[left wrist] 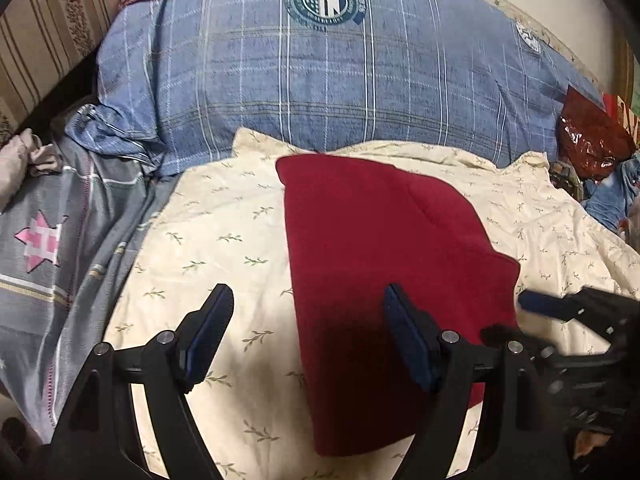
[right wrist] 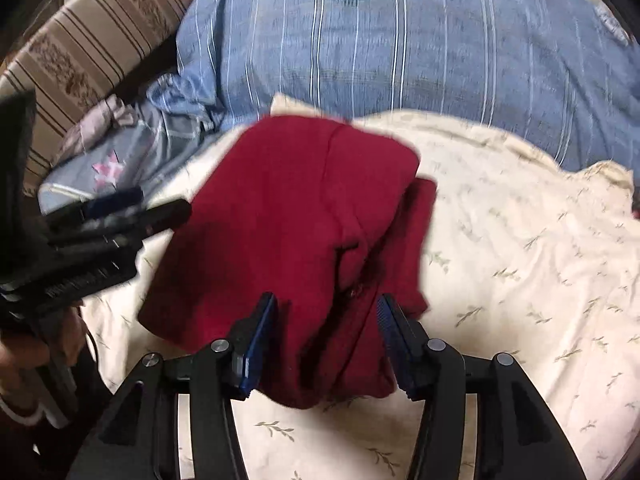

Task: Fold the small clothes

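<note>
Garment: a dark red knit garment [left wrist: 384, 240] lies on the bed, on a cream sheet printed with small leaf sprigs [left wrist: 208, 240]. It is already doubled over itself; a lower layer shows past its right edge in the right wrist view.
Position on bed: near the middle of the cream sheet, in front of a blue plaid pillow [left wrist: 320, 92] bearing a round crest. Judged reason: the flat, open part of the bed gives room to lay folds out.
Left claw [left wrist: 306, 332]: open wide, nothing held. One finger stands over the cream sheet, the other over the garment's left part, so the left edge runs between them. The pads do not press on the cloth.
Right claw [right wrist: 326, 344]: about half open, straddling the near edge of the garment, where the layers bunch. Cloth lies between the fingers; no clamping is visible, so it counts as open.
Step in hand (judgement): both claws line up on the near side for the next fold or for smoothing.
Risk (judgement): a grasp taking only the top layer would pull the fold apart.
Surroundings: a grey bedcover with a pink star [left wrist: 40, 244] lies to the left.
</note>
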Motion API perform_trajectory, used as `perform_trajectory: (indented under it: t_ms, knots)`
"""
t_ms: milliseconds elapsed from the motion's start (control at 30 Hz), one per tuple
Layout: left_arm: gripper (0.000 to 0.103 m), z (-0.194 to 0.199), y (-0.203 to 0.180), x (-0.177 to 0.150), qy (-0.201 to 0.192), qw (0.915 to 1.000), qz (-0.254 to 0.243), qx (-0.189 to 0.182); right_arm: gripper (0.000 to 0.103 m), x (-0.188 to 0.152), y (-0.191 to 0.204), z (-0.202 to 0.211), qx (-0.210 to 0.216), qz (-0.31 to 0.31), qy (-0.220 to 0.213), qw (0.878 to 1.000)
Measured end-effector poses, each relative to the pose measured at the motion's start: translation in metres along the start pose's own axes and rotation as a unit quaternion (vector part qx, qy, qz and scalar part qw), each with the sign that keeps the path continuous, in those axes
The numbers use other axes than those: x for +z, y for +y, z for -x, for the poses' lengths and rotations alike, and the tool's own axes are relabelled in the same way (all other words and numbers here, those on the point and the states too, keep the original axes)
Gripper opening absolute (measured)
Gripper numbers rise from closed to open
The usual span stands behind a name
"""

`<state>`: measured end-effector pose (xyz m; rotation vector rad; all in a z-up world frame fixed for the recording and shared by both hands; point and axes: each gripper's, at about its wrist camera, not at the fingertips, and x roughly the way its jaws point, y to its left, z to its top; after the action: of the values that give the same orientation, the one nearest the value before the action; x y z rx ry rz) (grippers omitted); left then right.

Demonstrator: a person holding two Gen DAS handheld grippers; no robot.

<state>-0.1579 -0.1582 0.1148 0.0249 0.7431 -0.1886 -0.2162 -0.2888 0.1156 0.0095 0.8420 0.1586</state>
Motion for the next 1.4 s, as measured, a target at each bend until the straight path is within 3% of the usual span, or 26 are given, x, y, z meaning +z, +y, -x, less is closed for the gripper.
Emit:
perform_trajectory:
  t_ms: [133,333,800,1400]
  knots:
    - [0.077,0.011,0.002,0.002,-0.009,0.9998,0.018,-0.008,0.074,0.008,0.003,0.030,-0.004,-0.004,-0.044,0.999]
    - [0.077,0.026,-0.005,0.005,-0.027,0.9996,0.007,-0.001,0.088,0.010,0.014,0.051,-0.030,0.001,-0.081,0.996]
    - [0.077,0.037,0.003,0.004,-0.041,0.9991,0.012,0.007,0.088,0.010,0.014,0.050,-0.032,-0.029,-0.081,0.996]
    - [0.077,0.028,-0.001,0.003,-0.031,0.9995,0.004,0.007,0.088,0.009,0.017,0.039,-0.027,-0.028,-0.069,0.997]
